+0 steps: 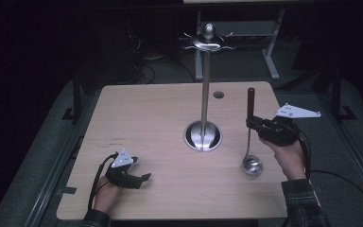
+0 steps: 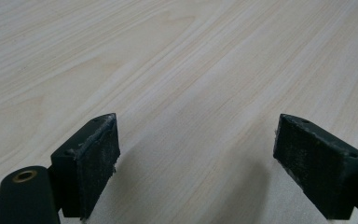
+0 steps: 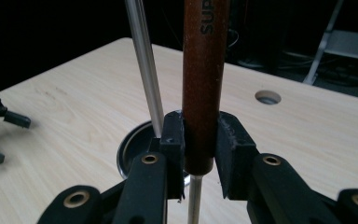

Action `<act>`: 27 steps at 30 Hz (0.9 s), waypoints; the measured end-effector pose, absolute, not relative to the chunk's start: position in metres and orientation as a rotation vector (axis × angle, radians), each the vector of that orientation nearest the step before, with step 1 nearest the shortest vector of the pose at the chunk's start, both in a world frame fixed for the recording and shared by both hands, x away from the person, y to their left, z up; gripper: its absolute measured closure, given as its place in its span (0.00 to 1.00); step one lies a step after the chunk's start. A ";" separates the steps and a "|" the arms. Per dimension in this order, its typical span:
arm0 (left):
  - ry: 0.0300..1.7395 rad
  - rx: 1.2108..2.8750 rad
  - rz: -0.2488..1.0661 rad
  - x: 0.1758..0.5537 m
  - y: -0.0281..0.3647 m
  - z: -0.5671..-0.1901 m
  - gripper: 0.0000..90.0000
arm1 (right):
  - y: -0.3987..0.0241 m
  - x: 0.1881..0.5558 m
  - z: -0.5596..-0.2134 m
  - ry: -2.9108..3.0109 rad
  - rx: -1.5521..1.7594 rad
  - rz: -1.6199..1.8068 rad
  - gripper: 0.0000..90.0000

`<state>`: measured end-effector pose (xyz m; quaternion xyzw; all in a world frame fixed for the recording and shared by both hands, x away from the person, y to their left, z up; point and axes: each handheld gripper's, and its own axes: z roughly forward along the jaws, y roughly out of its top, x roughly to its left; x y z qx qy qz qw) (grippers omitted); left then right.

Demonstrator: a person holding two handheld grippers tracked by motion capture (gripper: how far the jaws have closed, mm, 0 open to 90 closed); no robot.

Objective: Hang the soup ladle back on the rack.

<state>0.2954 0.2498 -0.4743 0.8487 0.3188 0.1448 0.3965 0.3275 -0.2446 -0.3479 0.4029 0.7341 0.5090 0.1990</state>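
R tool (image 3: pixel 200 154) clamped on ladle (image 1: pixel 251 142) at its brown wood handle, ladle upright, bowl at bench (image 1: pixel 160 113) surface, right of steel rack stand (image 1: pixel 203 135). L tool (image 1: pixel 139 178) jaws apart, empty, low over bench near front-left.

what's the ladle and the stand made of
Ladle: bowl and thin shaft look like polished steel, mirror-bright; the handle looks like dark reddish wood, though it could be plastic. Stand: shiny metal pole and round base, likely chromed or stainless.
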 end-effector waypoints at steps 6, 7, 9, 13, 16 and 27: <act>0.807 2.152 0.365 0.296 0.250 -0.474 0.16 | -0.243 0.331 -0.340 2.012 1.113 1.462 0.82; 0.808 2.152 0.365 0.296 0.250 -0.474 0.16 | -0.243 0.331 -0.339 2.009 1.117 1.467 0.82; 0.807 2.151 0.367 0.295 0.250 -0.474 0.16 | -0.243 0.333 -0.337 2.009 1.111 1.475 0.82; 0.808 2.158 0.365 0.295 0.250 -0.474 0.16 | -0.241 0.335 -0.328 2.003 1.093 1.485 0.82; 0.807 2.153 0.367 0.295 0.250 -0.474 0.16 | -0.240 0.337 -0.322 1.998 1.080 1.491 0.82; 0.808 2.154 0.367 0.295 0.250 -0.474 0.16 | -0.234 0.346 -0.298 1.999 1.049 1.529 0.82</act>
